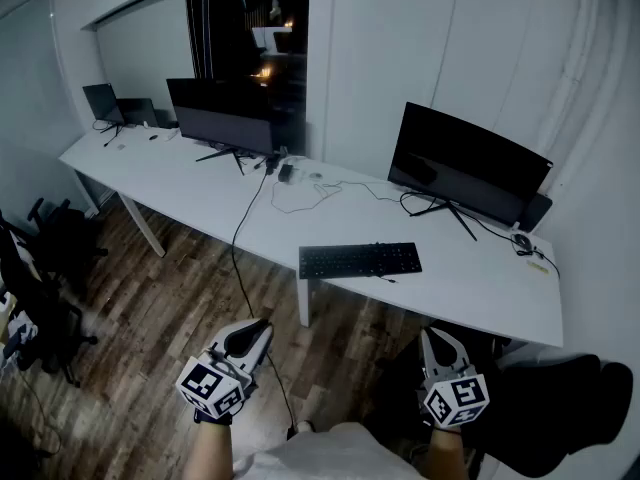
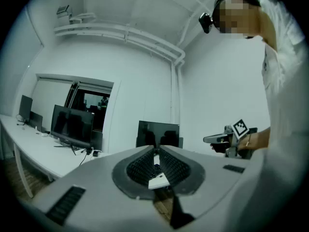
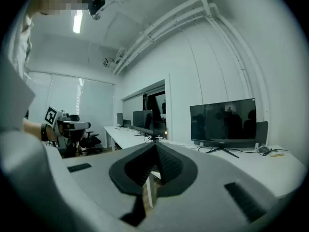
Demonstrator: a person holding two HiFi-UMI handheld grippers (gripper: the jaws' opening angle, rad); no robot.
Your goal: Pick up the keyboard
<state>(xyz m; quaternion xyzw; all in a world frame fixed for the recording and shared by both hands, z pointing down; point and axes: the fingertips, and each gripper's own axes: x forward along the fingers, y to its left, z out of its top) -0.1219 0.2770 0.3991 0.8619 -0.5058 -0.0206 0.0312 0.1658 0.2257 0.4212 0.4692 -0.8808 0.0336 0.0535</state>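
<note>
The black keyboard [image 1: 360,260] lies at the front edge of the white worktop [image 1: 480,283], well apart from the left tongs [image 1: 258,330] and right tongs [image 1: 438,338], both pressed together and empty.

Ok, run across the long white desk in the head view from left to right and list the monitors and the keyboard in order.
small monitor → wide monitor → keyboard → large monitor
</note>
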